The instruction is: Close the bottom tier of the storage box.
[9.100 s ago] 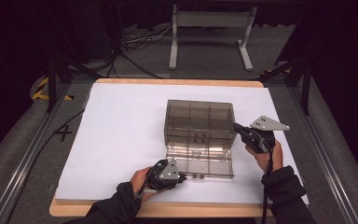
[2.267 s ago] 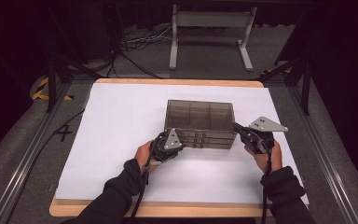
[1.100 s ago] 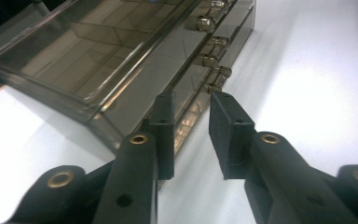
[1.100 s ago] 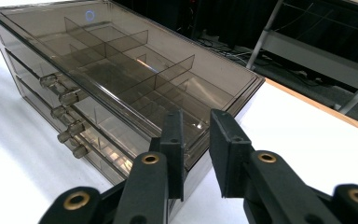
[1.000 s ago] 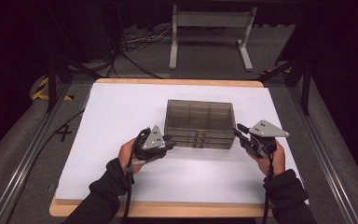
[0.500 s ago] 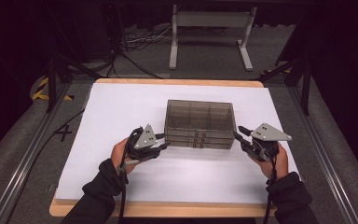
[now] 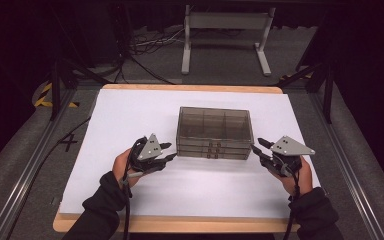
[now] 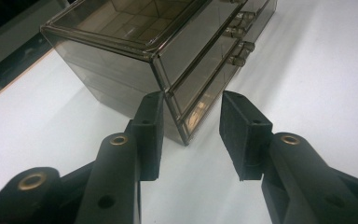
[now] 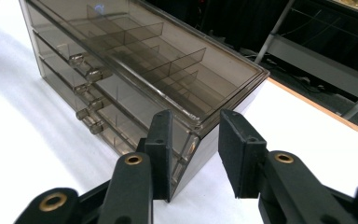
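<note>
Drawer box: the smoky see-through drawer box (image 7: pixel 214 132) sat mid-table on the white sheet (image 7: pixel 130 115), all drawers pushed in. Way back, its bottom drawer was pulled out toward the person; by this point it was closed flush.
Left gripper: the left gripper (image 7: pixel 166 151) was just beside the box's near left corner, jaws apart and holding nothing. They'd just been opening, and it had backed off from the front, where it sat a couple of seconds before.
Right gripper: the right gripper (image 7: pixel 258 149) was at the near right corner, also let go, jaws just been opening, nothing clamped.
Hard to tell: from the high view, couldn't say if either tip was touching the box wall. Drawer contents were too murky through the tinted plastic.
Left gripper view: the box corner (image 8: pixel 177 126) stood in the gap ahead of the pads (image 8: pixel 151 135), and the little knobs (image 8: pixel 237 56) showed up.
Right gripper view: showed the dividers (image 9: pixel 168 56) inside the top drawer, plus the table's wooden edge (image 9: pixel 317 107).
High view: showed both hands, dark sleeves and a metal stand (image 7: pixel 225 35) behind the table.
</note>
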### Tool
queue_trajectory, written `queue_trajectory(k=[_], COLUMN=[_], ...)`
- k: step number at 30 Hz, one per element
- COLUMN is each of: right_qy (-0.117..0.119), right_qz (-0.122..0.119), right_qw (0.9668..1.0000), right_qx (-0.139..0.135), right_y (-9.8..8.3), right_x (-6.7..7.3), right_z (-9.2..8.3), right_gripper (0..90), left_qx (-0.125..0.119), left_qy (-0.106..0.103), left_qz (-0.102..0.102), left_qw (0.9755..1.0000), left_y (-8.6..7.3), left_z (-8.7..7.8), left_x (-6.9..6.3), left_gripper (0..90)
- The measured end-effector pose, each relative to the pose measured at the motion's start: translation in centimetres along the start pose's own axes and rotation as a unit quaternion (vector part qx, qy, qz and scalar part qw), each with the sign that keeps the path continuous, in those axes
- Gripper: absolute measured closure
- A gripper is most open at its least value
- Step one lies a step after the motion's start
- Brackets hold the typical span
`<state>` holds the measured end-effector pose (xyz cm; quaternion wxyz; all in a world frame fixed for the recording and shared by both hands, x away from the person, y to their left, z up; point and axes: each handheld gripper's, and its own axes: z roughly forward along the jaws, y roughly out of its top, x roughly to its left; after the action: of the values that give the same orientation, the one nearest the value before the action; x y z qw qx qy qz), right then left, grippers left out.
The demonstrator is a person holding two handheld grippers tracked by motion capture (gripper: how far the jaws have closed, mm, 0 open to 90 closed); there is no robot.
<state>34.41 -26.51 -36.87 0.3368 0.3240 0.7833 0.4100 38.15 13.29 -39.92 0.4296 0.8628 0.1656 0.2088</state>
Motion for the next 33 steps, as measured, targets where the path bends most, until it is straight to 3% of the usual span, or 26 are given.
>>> queue_trajectory(k=[11,33], right_qy=[0.001,0.003], right_qz=[-0.006,-0.014], right_qw=[1.0,0.9993], right_qx=[0.008,0.035], right_y=[-0.8,-3.6], right_x=[0.1,0.1], right_z=[-0.5,-1.1], right_gripper=[61.8,47.2], left_qx=[0.015,0.051], left_qy=[0.001,-0.001], left_qz=[0.004,0.01], left_qw=[0.9999,0.9987], left_y=[-0.8,-3.3], left_z=[-0.2,-1.2], left_x=[-0.1,-0.3], left_gripper=[56.4,44.6])
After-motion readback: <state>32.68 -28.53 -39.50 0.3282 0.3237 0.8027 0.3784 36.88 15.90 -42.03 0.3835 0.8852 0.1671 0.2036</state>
